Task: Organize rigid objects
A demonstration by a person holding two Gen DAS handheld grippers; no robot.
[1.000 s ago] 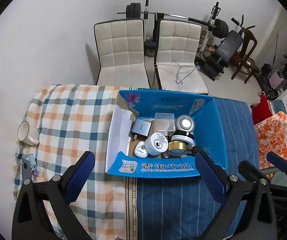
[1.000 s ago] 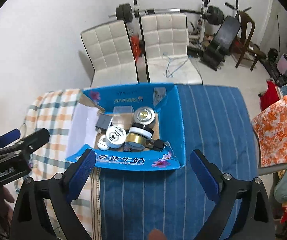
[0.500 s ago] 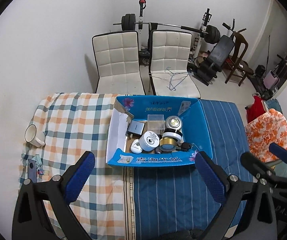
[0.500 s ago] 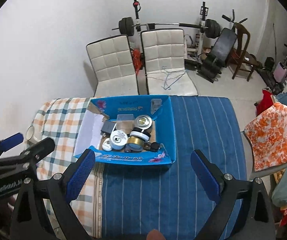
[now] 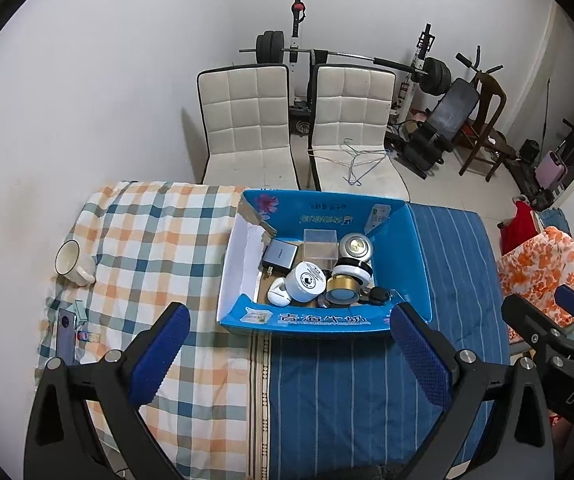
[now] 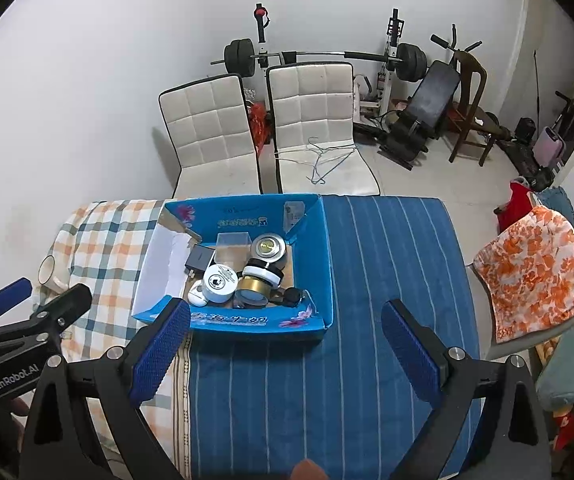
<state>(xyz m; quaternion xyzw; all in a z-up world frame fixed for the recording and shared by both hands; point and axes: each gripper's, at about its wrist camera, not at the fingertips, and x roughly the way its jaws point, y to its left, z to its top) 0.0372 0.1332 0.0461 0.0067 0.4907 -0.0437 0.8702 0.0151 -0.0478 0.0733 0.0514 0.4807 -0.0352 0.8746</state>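
A table (image 5: 367,400) under checked and blue striped cloth fills the lower frame; at its centre sits the blue box (image 5: 417,256) — jars, a white round tin (image 5: 306,280) and gold-banded tin (image 5: 343,290) inside. Left gripper (image 5: 287,352) and right gripper (image 6: 283,344) hover wide open, empty.
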